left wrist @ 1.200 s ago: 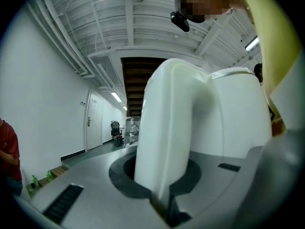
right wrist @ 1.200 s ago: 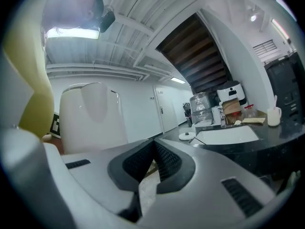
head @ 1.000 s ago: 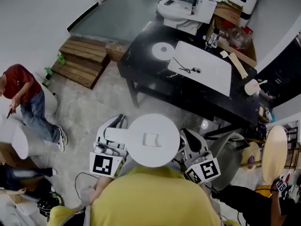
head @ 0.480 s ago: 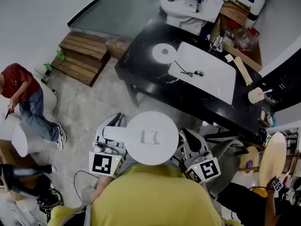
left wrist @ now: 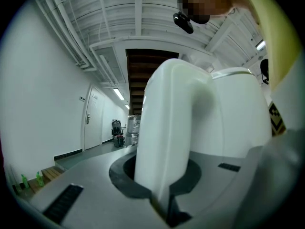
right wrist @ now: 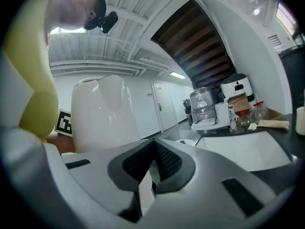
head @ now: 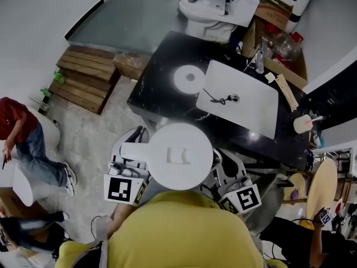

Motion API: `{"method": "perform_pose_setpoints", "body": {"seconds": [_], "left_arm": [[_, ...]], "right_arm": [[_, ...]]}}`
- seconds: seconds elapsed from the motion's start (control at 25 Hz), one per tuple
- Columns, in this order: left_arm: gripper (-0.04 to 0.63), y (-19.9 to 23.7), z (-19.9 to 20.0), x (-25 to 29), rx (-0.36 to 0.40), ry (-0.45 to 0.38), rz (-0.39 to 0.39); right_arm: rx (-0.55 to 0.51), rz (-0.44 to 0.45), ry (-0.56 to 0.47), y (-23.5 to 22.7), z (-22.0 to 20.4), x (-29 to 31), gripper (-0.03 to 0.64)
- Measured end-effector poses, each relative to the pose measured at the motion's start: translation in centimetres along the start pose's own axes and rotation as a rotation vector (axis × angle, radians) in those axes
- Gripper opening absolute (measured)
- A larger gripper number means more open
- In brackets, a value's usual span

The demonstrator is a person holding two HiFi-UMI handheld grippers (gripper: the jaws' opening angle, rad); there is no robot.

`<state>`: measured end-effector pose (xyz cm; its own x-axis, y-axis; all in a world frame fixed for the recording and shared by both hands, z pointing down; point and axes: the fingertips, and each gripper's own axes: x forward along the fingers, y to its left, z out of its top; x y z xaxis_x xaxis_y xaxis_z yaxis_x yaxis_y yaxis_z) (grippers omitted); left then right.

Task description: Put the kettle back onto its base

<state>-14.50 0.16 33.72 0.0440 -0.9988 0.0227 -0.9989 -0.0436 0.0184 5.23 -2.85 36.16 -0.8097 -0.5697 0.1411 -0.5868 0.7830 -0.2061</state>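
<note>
In the head view the white kettle (head: 181, 155) hangs in front of my chest, its handle (head: 134, 149) pointing left. My left gripper (head: 129, 162) is shut on that handle; in the left gripper view the handle (left wrist: 164, 128) stands upright between the closed jaws of the left gripper (left wrist: 162, 190). My right gripper (head: 226, 175) sits just right of the kettle, shut with nothing in it. The right gripper view shows the right gripper (right wrist: 147, 178) with its pads together and the kettle body (right wrist: 100, 113) to its left. The round white base (head: 188, 78) lies on the black table (head: 153, 91), ahead of the kettle.
A white tray (head: 245, 108) with a small cable lies right of the base. White appliances and boxes (head: 209, 7) crowd the table's far end. Wooden steps (head: 83, 77) stand at the left, a person in red (head: 17, 130) beyond them, and a round wooden stool (head: 319, 191) at the right.
The table and the base have drawn nearer to the kettle in the head view as both grippers moved forward. The grip on the handle is unchanged.
</note>
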Motion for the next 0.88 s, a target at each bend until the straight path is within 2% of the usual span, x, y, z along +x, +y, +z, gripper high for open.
{"method": "perform_pose_setpoints", "body": {"seconds": [0.28,0.56,0.88], "left_arm": [[0.034,3.4,0.8,7.6,0.029,-0.002,-0.073],[0.034,4.2,-0.2,12.2,0.016,0.009,-0.154],[0.034,4.2,-0.7,14.3,-0.002,0.023,-0.149]], "right_arm": [[-0.003,-0.06,-0.032,-2.8,2.5,6.6,0.009],[0.007,-0.152,-0.046,-5.2,2.7,8.7,0.008],[-0.006,-0.149,-0.044,-7.0,3.3,10.0,0.008]]}}
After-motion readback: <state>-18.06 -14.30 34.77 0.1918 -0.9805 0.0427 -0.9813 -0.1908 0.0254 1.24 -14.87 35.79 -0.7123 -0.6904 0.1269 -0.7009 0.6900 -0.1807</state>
